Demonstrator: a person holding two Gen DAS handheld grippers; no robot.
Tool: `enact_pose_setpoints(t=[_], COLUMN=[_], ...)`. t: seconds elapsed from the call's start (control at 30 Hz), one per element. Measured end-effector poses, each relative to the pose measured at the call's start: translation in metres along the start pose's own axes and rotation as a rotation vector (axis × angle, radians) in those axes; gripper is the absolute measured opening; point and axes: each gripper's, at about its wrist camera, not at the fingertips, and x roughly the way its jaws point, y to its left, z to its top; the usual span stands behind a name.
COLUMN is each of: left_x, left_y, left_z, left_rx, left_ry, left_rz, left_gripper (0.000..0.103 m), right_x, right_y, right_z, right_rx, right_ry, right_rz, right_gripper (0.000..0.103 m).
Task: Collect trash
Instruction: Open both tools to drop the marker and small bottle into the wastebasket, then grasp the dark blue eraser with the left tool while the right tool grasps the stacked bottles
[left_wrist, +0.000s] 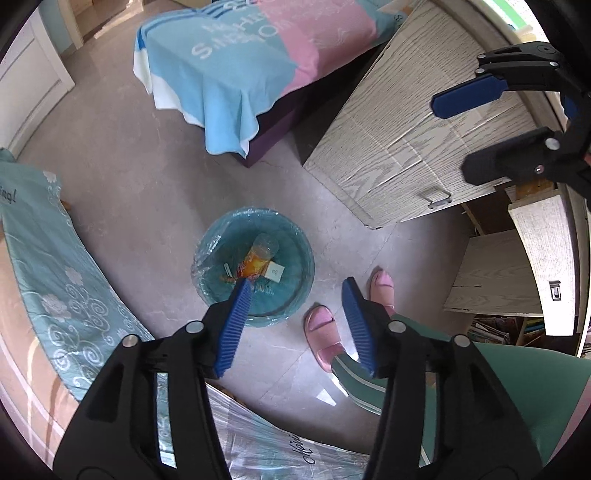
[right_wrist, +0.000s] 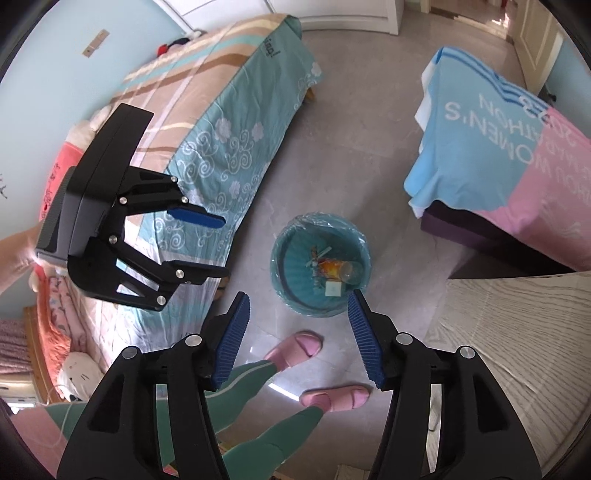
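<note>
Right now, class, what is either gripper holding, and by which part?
Nothing. The left gripper and right gripper are both open and empty above the bin.

The bin (left_wrist: 255, 266) wears a glossy, crinkled clear plastic liner (left_wrist: 201, 258). Around the bin lies smooth, faintly reflective stone-look floor (left_wrist: 122, 206). Beside the bin, the desk (left_wrist: 399, 147) shows matt, pale woodgrain. Each gripper (left_wrist: 295, 291) has matt black plastic arms and ribbed blue pads (left_wrist: 236, 321).
</note>
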Motion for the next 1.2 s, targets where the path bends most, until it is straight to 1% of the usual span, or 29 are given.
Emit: enact_pose_setpoints(t=[0.03,0.1,0.17,0.2,0.23,0.27,0.3,0.37,0.43,0.5,0.6,0.7,0.77,0.83,0.93,1.0,1.07,1.13,1.2], left_x=[-0.003,-0.010,-0.022,-0.029,-0.037,-0.044,-0.053,-0.069,-0.087,-0.106,-0.129,-0.139,-0.139,-0.130,-0.111,-0.098,-0.083,-0.068,-0.058], left_y=[-0.002,-0.003,-0.006,-0.008,-0.013,-0.018,-0.025,-0.040,-0.060,-0.084,-0.129,-0.185,-0.222,-0.262,-0.315,-0.352,-0.384,-0.410,-0.430], left_z=[0.002,0.005,0.009,0.012,0.015,0.018,0.021,0.030,0.040,0.053,0.076,0.101,0.112,0.122,0.135,0.141,0.145,0.152,0.159], left_rx=[0.004,0.000,-0.009,-0.010,-0.007,0.001,0.017,0.069,0.127,0.193,0.302,0.434,0.512,0.605,0.718,0.782,0.838,0.888,0.915], left_ry=[0.001,0.001,-0.009,-0.014,-0.026,-0.038,-0.045,-0.067,-0.091,-0.119,-0.148,-0.179,-0.189,-0.189,-0.165,-0.148,-0.142,-0.151,-0.144], left_rz=[0.009,0.027,0.031,0.031,0.031,0.024,0.010,-0.013,-0.021,-0.033,-0.068,-0.075,-0.081,-0.104,-0.107,-0.120,-0.132,-0.120,-0.127], left_gripper=[0.053,0.062,0.067,0.077,0.082,0.086,0.088,0.088,0.091,0.096,0.096,0.096,0.096,0.096,0.096,0.096,0.096,0.096,0.096], right_x=[-0.008,-0.026,-0.047,-0.061,-0.075,-0.090,-0.105,-0.135,-0.169,-0.201,-0.240,-0.273,-0.289,-0.300,-0.310,-0.310,-0.305,-0.297,-0.288], right_y=[0.001,0.004,0.007,0.010,0.012,0.015,0.017,0.019,0.018,0.014,0.001,-0.018,-0.033,-0.048,-0.075,-0.097,-0.119,-0.136,-0.149], right_z=[-0.002,-0.007,-0.014,-0.019,-0.024,-0.031,-0.038,-0.055,-0.078,-0.106,-0.148,-0.197,-0.232,-0.266,-0.317,-0.348,-0.373,-0.392,-0.405], right_rx=[0.001,0.000,0.000,-0.003,-0.006,-0.009,-0.009,-0.007,-0.011,-0.011,0.018,0.074,0.133,0.200,0.328,0.438,0.546,0.625,0.665], right_ry=[-0.008,-0.028,-0.048,-0.062,-0.081,-0.104,-0.128,-0.175,-0.227,-0.264,-0.286,-0.298,-0.289,-0.286,-0.278,-0.267,-0.259,-0.257,-0.253], right_rz=[0.002,0.020,0.050,0.063,0.064,0.065,0.073,0.070,0.040,-0.004,-0.098,-0.202,-0.290,-0.344,-0.415,-0.444,-0.446,-0.442,-0.445], right_gripper=[0.057,0.067,0.070,0.071,0.072,0.077,0.080,0.083,0.086,0.086,0.088,0.088,0.088,0.088,0.088,0.088,0.088,0.088,0.088])
